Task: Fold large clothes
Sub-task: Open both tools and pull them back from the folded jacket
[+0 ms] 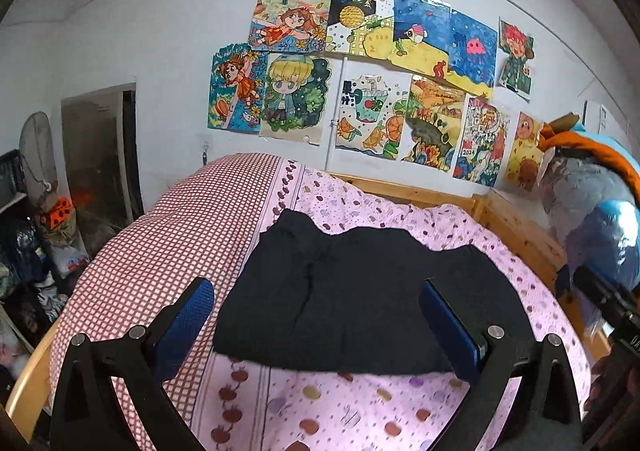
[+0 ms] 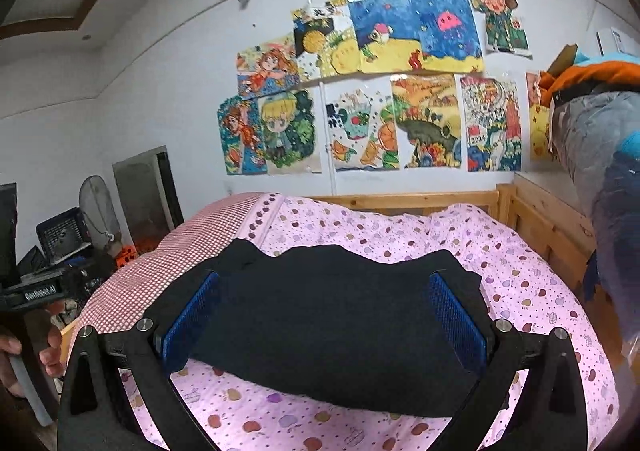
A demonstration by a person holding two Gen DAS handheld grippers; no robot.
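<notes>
I see a dark garment [image 1: 360, 303] lying folded into a rough rectangle on the bed, its cloth matte and soft-looking, nearly black, with a wavy far edge and a straighter near edge. A thin crease runs down its left part in the left wrist view. It lies ahead of and between my left gripper [image 1: 318, 325] jaws, which stand wide apart and hold nothing; their inner faces are flat blue pads [image 1: 450, 331] with a fine mesh texture, set on angular black plastic arms with round metal bolts.

My right gripper [image 2: 324, 321] is likewise spread wide and empty, the garment [image 2: 332, 327] filling the space between its jaws, with the blue pads [image 2: 456, 321] seen over the cloth's left and right ends. I cannot tell whether the pads touch the fabric or hang above it.

Under the garment is a pink quilt cover [image 1: 360, 407] printed with small rounded fruit shapes and dots, slightly puffy. Left of the left jaw it gives way to a red-and-white checked fabric [image 1: 160, 251] that mounds up in a smooth hump. Beyond the garment runs a pale wooden bed frame [image 2: 404, 201] with visible grain. Above that, the white wall carries overlapping paper drawings [image 1: 360, 83] in bright crayon-like colours. To the right of the right jaw, a glossy blue and orange padded bundle [image 1: 596, 211] sits past the frame.

At the left edge of the right wrist view, a hand [image 2: 48, 347] grips the other gripper's handle.
</notes>
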